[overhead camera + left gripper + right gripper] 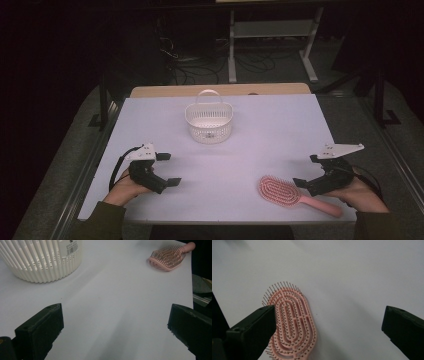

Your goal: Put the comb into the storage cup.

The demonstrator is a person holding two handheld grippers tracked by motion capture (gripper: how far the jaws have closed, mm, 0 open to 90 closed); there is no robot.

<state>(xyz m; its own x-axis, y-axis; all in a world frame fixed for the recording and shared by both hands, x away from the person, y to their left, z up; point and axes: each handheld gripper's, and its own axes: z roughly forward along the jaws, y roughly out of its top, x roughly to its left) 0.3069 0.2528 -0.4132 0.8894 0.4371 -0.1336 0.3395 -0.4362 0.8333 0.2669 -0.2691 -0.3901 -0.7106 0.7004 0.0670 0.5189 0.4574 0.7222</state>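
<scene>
Bare tabletop (250, 150) is lying ahead of both grippers. The left gripper (167, 169) is hovering with jaws spread and nothing between them, the basket (209, 122) well ahead of it near the far edge. The right gripper (306, 170) is sitting by the near right corner, jaws spread, the brush (280, 190) just beside it. The right gripper view is showing the bristles (292, 325) facing up; the left gripper view is showing a barcode label (71, 246) on the basket.

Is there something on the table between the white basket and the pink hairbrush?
No. In the high view, bare table lies between the white basket and the pink hairbrush; the left gripper view agrees.
</scene>
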